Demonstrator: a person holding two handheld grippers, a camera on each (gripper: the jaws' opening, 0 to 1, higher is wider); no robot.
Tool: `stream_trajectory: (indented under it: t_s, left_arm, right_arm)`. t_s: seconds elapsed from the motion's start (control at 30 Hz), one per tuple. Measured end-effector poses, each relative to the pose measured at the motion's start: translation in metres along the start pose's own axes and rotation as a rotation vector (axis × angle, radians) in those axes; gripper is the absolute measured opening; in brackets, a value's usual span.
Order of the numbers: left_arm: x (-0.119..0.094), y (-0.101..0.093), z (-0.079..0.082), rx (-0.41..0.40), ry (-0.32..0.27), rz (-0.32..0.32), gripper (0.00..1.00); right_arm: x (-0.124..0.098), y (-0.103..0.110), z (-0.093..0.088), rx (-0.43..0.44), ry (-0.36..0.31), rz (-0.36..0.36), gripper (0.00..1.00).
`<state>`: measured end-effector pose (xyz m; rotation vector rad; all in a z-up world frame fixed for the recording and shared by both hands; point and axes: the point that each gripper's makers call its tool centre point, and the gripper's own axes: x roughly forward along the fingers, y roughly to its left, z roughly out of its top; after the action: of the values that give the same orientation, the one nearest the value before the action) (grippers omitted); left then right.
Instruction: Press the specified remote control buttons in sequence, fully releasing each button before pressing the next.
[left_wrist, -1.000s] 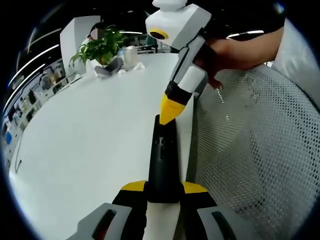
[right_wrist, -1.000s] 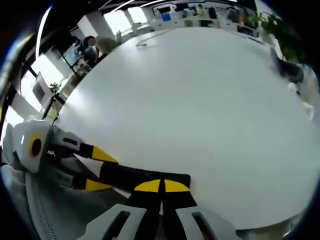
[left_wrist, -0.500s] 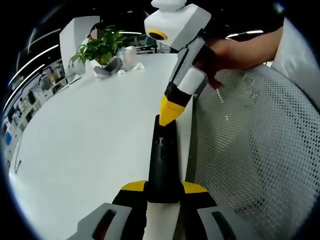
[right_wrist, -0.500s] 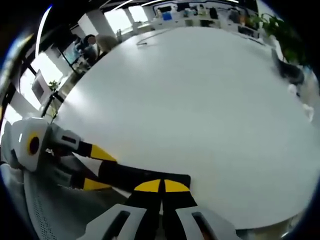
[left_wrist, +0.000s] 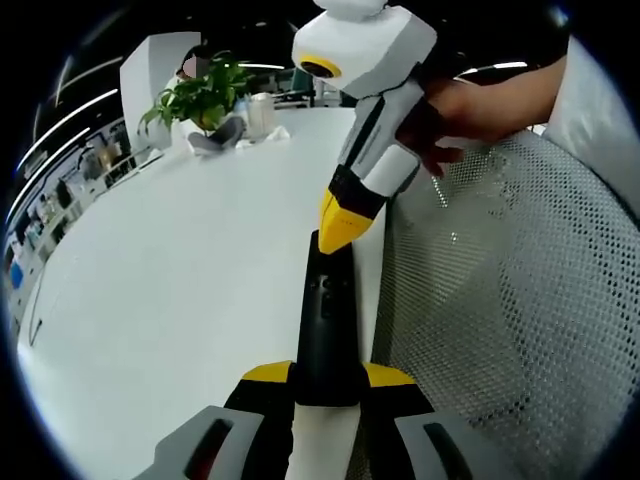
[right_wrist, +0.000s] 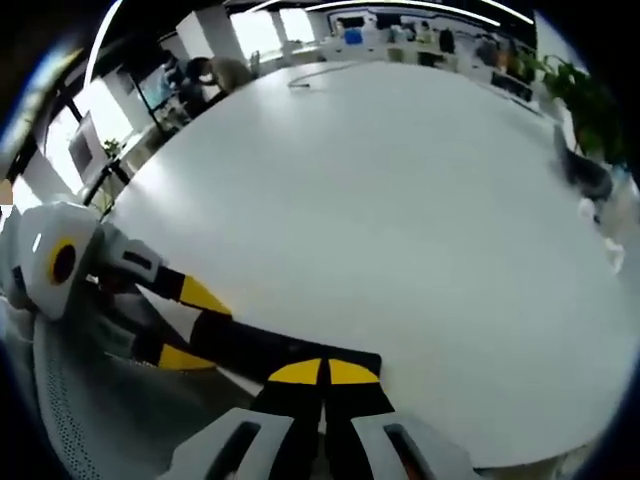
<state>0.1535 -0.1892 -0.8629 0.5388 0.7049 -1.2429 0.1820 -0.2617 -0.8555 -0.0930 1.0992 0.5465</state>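
Holding the black remote (left_wrist: 325, 320) clamped in our left gripper (left_wrist: 326, 378) over the white surface (left_wrist: 180, 270) edge; right gripper (left_wrist: 343, 222), jaws together, tip touching remote's far end.

Wide bare table (left_wrist: 180, 280) leftward; mesh chair (left_wrist: 520, 300) close right; plant (left_wrist: 200, 95) far off.

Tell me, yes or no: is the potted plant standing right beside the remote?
No. In the left gripper view the plant stands at the table's far end, while the remote is held at the near edge.
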Motion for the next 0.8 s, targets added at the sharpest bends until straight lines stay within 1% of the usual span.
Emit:
stream_trajectory:
  t_s: [0.27,0.53,0.6,0.7,0.73,0.8]
  left_arm:
    - [0.000,0.000,0.000,0.000,0.000,0.000,0.25]
    - [0.000,0.000,0.000,0.001,-0.001,0.000,0.25]
    - [0.000,0.000,0.000,0.001,-0.002,0.000,0.25]
    - [0.000,0.000,0.000,0.000,-0.002,0.000,0.25]
    - [-0.001,0.000,0.000,0.000,-0.002,0.000,0.25]
    - [-0.001,0.000,0.000,0.000,-0.002,0.000,0.25]
  right_arm:
    - [0.000,0.000,0.000,0.002,0.000,0.000,0.00]
    - [-0.001,0.000,0.001,0.031,0.008,0.008,0.00]
    - [-0.001,-0.001,0.001,0.058,0.009,0.019,0.00]
    - [-0.003,-0.003,0.004,0.059,-0.013,0.014,0.00]
    - [-0.004,-0.004,0.008,0.062,-0.039,0.016,0.00]
    - [-0.005,-0.004,0.011,0.069,-0.059,0.022,0.00]
